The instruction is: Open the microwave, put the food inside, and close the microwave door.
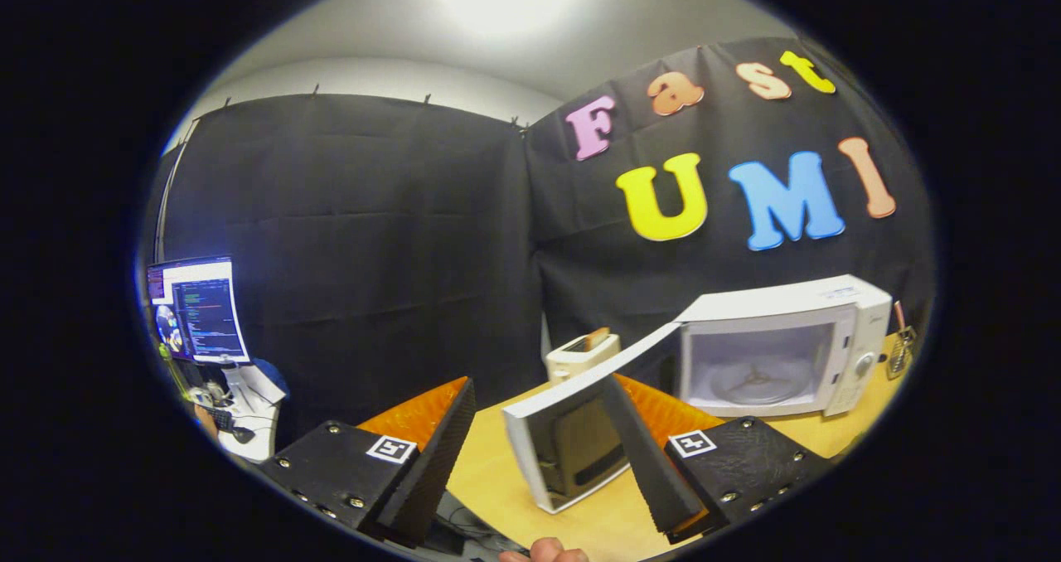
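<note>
Black-draped booth, wooden table (pixel 796 438): my gripper (pixel 539 462) spread wide and empty, the white microwave (pixel 783 342) standing beyond my right finger, its rigid, light-looking door (pixel 572 442) swung open between my fingers, likely best pushed by its free edge.

The tongs (pixel 539 454) stand spread apart with nothing between them. Just ahead, the microwave (pixel 787 346) sits on the wooden bench (pixel 489 471) with its door (pixel 572 429) swung wide open toward the fingers, the glass turntable (pixel 754 384) bare inside. A small white toaster (pixel 580 353) stands beside the microwave.
</note>
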Tool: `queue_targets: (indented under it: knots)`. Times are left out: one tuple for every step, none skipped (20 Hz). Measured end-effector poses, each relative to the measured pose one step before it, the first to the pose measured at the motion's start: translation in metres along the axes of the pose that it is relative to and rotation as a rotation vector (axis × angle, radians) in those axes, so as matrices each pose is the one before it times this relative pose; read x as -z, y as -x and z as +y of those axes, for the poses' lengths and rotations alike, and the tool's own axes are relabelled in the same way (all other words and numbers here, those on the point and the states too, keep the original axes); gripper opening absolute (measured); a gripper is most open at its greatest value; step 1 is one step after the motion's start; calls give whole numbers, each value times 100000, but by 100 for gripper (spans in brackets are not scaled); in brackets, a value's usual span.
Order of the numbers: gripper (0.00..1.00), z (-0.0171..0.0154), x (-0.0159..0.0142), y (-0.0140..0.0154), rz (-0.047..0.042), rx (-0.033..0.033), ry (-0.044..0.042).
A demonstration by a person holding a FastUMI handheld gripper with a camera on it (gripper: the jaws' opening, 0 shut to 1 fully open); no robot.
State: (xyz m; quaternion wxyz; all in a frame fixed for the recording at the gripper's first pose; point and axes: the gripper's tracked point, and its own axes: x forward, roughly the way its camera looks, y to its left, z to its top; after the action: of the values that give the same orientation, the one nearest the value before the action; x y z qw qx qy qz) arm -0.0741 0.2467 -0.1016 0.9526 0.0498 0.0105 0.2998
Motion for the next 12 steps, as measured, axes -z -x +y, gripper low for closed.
queue_targets:
  knots:
    - [95, -2595, -891, 989, -2428, 6071, 1421]
    - [95, -2267, -771, 887, -1833, 5046, 1034]
    - [95, -2303, -606, 865, -1314, 4674, 261]
    - [95, -2286, -408, 676, -1223, 4667, 518]
    - [95, -2519, -223, 609, -647, 5277, 1366]
    - [95, -2617, -18, 677, -389, 5344, 1474]
    - [95, -2517, -21, 694, -1221, 5123, 1153]
    - [95, -2016, 75, 662, -749, 4108, 578]
    - [95, -1933, 518, 641, 413, 4112, 1109]
    - [95, -1787, 616, 541, 60, 3932, 1250]
    - [95, -1598, 699, 400, 988, 3589, 1063]
    - [95, -1187, 1099, 464, 2043, 2476, 638]
